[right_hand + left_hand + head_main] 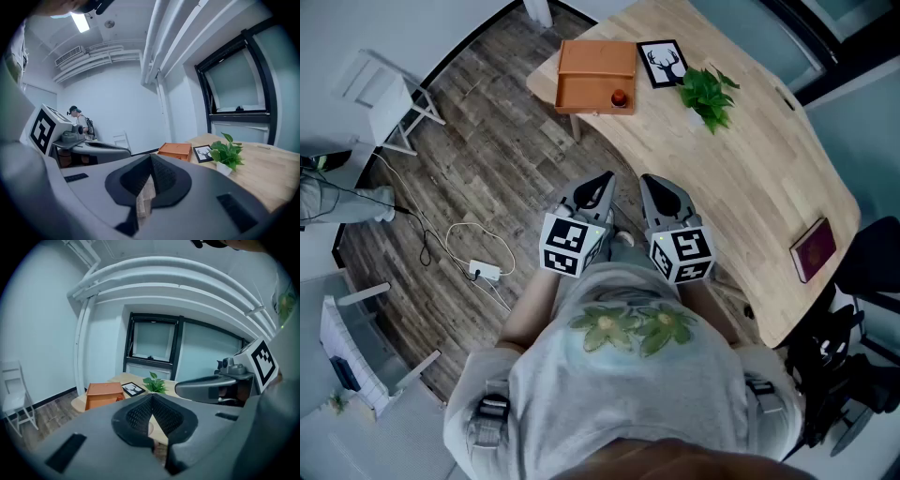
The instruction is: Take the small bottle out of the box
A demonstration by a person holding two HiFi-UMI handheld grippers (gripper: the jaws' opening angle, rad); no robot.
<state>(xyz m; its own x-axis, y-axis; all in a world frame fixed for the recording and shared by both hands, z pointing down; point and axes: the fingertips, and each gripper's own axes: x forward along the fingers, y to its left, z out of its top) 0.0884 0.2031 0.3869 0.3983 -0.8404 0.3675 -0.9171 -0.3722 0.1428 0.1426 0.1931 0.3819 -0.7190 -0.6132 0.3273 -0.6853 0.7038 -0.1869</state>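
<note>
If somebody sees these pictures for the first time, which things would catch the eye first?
Probably the left tool and right tool, both shut and empty, held side by side near the person's chest. Then the orange box at the far end of the wooden table, with the small bottle inside it, beside a deer picture and a green plant.

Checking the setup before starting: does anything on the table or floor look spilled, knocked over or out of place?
Nothing on the table is spilled or toppled. The only stray thing is a white corded charger lying loose on the floor.
</note>
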